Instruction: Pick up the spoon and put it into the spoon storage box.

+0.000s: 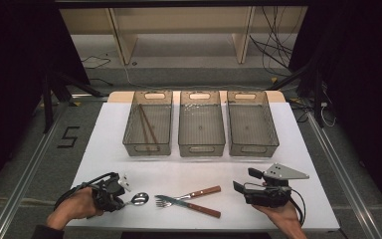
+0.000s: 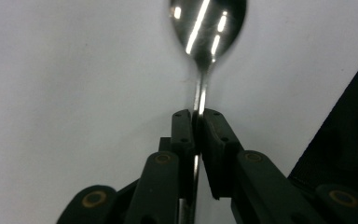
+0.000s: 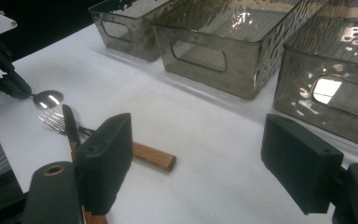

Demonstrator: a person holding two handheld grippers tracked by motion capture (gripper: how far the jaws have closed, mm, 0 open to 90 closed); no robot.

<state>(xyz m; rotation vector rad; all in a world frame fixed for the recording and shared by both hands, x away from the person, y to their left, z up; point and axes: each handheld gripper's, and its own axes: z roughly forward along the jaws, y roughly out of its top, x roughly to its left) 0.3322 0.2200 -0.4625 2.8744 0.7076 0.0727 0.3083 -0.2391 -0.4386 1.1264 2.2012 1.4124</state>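
Left gripper (image 2: 197,122) jaws clamping spoon (image 2: 208,28), right gripper (image 3: 196,158) jaws apart, white table (image 1: 129,179), grey floor (image 1: 30,149).

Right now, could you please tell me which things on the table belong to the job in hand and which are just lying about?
In the job:
- spoon, its handle clamped in the left gripper
- three grey bins, likely sorting targets

Lying about for now:
- fork and knife, crossed
- chopsticks, already in the left bin
- right gripper, open, idle

fork (image 1: 171,201), knife (image 1: 189,205), three bins (image 1: 201,124)
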